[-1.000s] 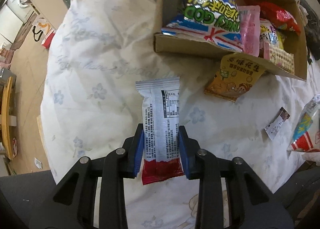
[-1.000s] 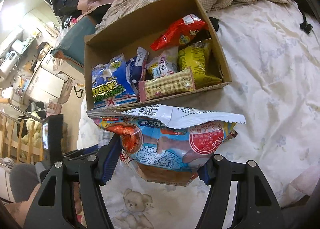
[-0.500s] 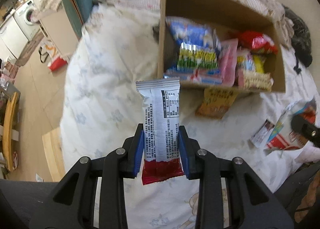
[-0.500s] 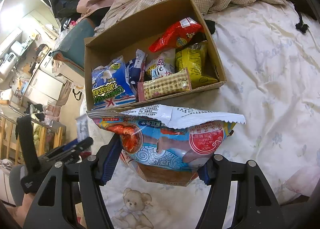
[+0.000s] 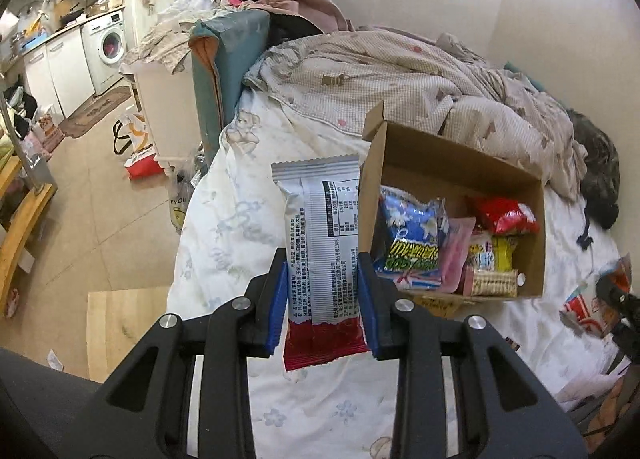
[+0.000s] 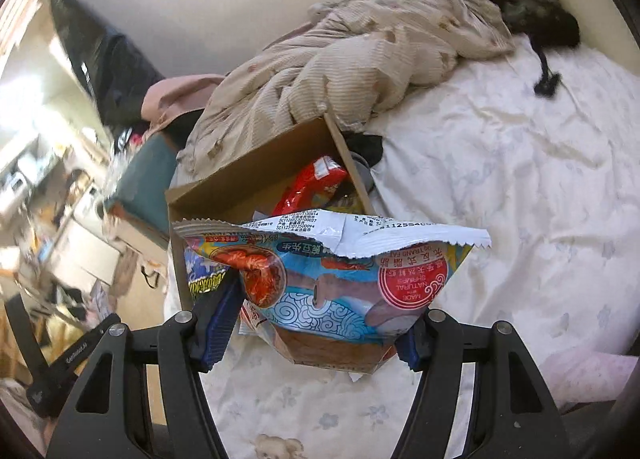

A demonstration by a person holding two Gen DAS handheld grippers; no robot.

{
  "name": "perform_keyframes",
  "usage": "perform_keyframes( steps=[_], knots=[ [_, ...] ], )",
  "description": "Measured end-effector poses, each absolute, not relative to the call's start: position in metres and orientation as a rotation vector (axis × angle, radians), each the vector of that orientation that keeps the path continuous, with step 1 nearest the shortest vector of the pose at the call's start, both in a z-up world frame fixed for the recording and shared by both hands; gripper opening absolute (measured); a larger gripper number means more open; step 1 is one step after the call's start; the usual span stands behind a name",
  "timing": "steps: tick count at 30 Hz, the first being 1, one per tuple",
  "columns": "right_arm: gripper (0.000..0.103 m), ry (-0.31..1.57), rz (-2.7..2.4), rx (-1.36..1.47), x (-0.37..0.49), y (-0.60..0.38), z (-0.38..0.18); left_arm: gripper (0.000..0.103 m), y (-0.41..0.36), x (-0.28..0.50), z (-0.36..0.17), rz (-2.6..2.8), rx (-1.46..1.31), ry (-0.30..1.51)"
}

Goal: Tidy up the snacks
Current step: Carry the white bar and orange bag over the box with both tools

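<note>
Left wrist: box rim (image 5: pixel 370 195) beside wrapper (image 5: pixel 322 243).

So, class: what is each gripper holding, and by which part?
The left gripper pinches the silver-and-red snack bar by its sides near the red end. The right gripper clamps the prawn-cracker bag across its lower half.
</note>
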State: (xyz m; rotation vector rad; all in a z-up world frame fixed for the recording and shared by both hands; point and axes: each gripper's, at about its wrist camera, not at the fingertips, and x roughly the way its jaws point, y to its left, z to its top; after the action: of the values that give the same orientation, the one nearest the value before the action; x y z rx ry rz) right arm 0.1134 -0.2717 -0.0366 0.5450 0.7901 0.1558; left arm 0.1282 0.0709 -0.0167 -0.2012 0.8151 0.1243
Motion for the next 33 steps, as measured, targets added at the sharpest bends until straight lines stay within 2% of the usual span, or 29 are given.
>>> perform_keyframes(
  steps=[6, 18, 33],
  knots=[
    [0.068, 0.825, 0.150, 0.568, 0.128, -0.274, -0.041, 0.028, 0.059, 0.149, -0.012, 0.052, -0.222, 0.860],
    [0.068, 0.823, 0.209, 0.475, 0.188, -0.247, -0.029, 0.028, 0.003, 0.215, 0.004, -0.115, -0.075, 0.874],
    [0.070, 1.002, 0.305, 0.445, 0.265, -0.217, -0.074, 0.028, -0.055, 0.289, -0.039, -0.174, 0.028, 0.968]
  ],
)
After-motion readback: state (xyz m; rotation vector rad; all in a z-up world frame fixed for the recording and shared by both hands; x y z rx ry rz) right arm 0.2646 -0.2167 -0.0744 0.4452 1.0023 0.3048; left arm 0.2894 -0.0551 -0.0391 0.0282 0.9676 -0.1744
